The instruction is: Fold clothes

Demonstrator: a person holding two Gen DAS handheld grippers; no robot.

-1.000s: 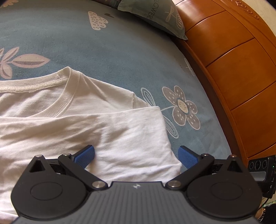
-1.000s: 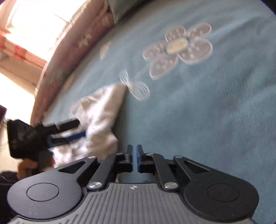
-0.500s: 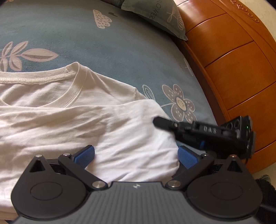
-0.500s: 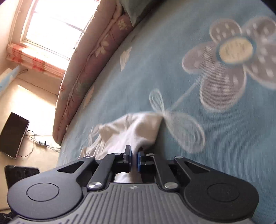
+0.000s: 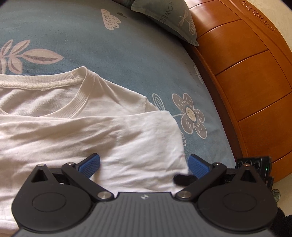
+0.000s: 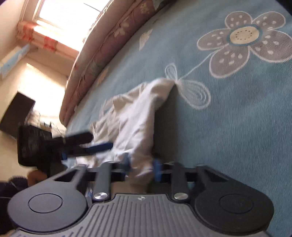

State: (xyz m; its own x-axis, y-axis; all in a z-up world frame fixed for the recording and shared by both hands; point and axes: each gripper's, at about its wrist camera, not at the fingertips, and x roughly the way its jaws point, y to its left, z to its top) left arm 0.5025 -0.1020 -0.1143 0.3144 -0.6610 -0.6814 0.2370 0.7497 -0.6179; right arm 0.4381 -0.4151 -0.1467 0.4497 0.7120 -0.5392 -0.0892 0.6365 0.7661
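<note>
A white T-shirt (image 5: pixel 102 131) lies flat on the bed (image 5: pixel 127 54), which is covered in a blue sheet printed with flowers and leaves. In the left wrist view its ribbed collar (image 5: pixel 80 87) sits toward 10 o'clock and opens to the left. A folded layer of cloth runs across the frame from 9 o'clock to 3 o'clock, so the long axis lies left to right, and it ends in a straight edge near a printed flower (image 5: pixel 191 114).

The left hand-held gripper (image 5: pixel 144 164) is spread wide, its blue pads resting over the cloth with nothing pinched between them. At 4 o'clock the tip of the right hand-held gripper (image 5: pixel 182 178) reaches the shirt's lower corner.

In the blurred right wrist view the right hand-held gripper (image 6: pixel 141 167) has its jaws partly parted with a bunch of the shirt between the pads; I cannot tell whether they actually grip it.

A wooden headboard (image 5: pixel 246 82) curves along the bed from 1 to 4 o'clock, with a grey pillow (image 5: pixel 169 16) at 12 o'clock against it. Nothing lies on the shirt.
</note>
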